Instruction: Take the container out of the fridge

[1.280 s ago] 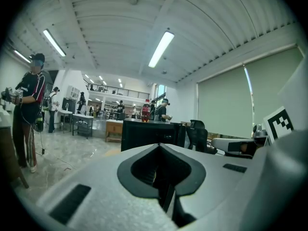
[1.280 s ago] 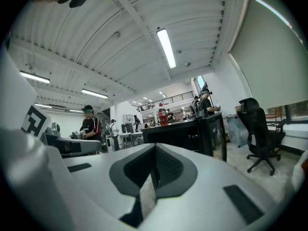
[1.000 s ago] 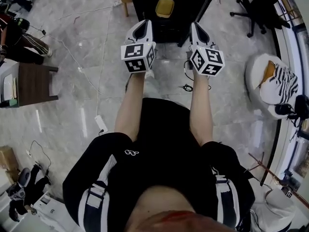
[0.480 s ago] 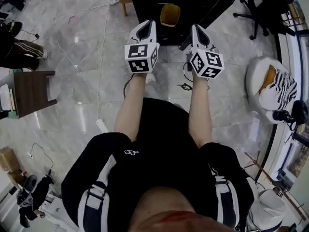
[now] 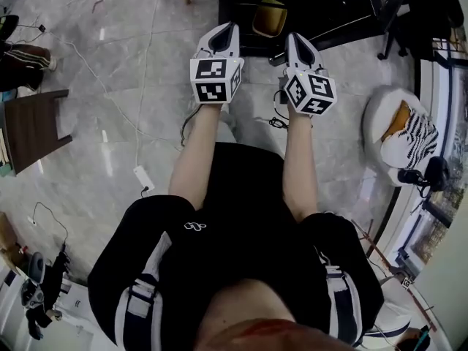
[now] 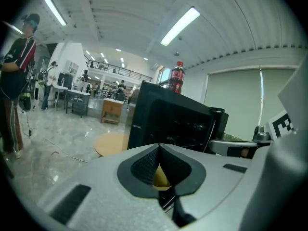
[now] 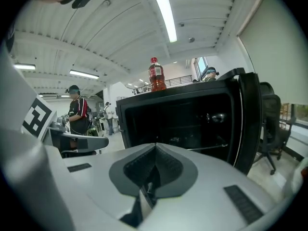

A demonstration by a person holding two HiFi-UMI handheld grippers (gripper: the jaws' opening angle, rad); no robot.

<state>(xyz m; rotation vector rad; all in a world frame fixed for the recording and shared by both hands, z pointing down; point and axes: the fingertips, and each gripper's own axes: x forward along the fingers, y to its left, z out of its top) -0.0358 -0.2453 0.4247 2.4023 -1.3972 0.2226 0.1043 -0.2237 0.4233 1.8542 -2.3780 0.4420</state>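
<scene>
A small black fridge (image 5: 307,9) stands on the floor ahead with its door (image 7: 248,114) swung open to the right. Inside it sits a yellow container (image 5: 269,18), which also shows as a yellow patch (image 6: 160,178) through the hollow between the left jaws. My left gripper (image 5: 228,28) and right gripper (image 5: 291,36) are held side by side just short of the fridge's opening. Both are shut with nothing between the jaws. A red-capped cola bottle (image 7: 156,75) stands on top of the fridge.
A round wooden stool (image 6: 109,143) stands left of the fridge. Cables (image 5: 150,64) and a power strip (image 5: 142,178) lie on the marble floor. A dark brown table (image 5: 33,126) is at left, a white cushion seat (image 5: 406,134) and an office chair (image 5: 431,6) at right. A person (image 6: 14,76) stands far left.
The view has shifted toward the fridge. The fridge and the yellow container now sit closer to both gripper tips, and the open door shows more. Both grippers stayed shut.
</scene>
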